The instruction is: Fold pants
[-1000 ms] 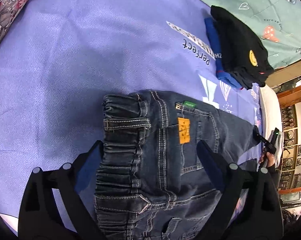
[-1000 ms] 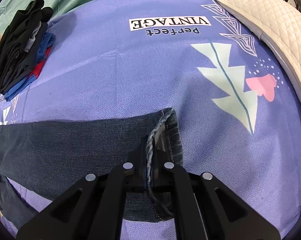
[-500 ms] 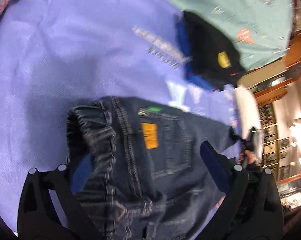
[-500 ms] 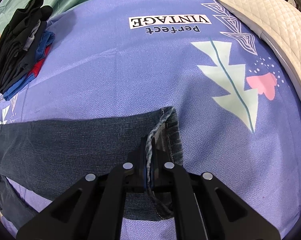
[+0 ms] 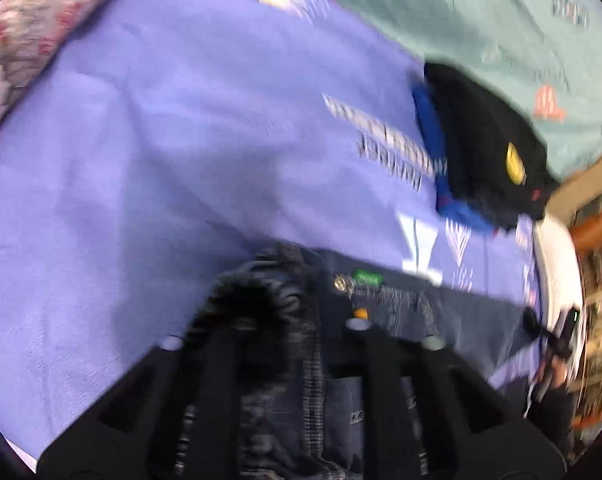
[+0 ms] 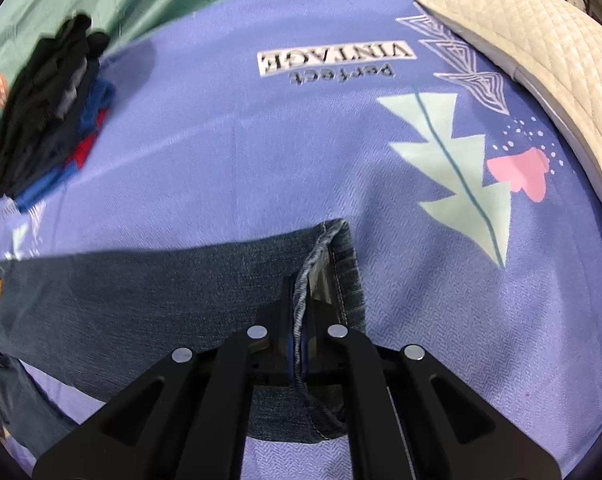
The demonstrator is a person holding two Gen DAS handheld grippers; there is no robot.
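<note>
Dark blue jeans (image 5: 385,308) lie stretched across a purple printed bedsheet (image 5: 181,140). In the blurred left wrist view my left gripper (image 5: 297,340) is closed on the bunched elastic waistband (image 5: 261,296), beside the green tag and orange patch. In the right wrist view my right gripper (image 6: 299,344) is shut on the hem of the jeans leg (image 6: 325,264), with the leg (image 6: 161,292) running off to the left. The right gripper also shows far right in the left wrist view (image 5: 557,336).
A stack of folded black, blue and red clothes (image 6: 49,116) sits on the sheet's far side, also seen in the left wrist view (image 5: 481,148). A white quilted pillow (image 6: 541,48) lies at the right. A floral cushion (image 5: 25,36) lies at the left edge. A teal sheet (image 5: 501,20) lies beyond.
My left gripper has closed from wide open onto the waistband, bunching it, amid fast motion. My right gripper has kept its hold on the hem and barely moved.
</note>
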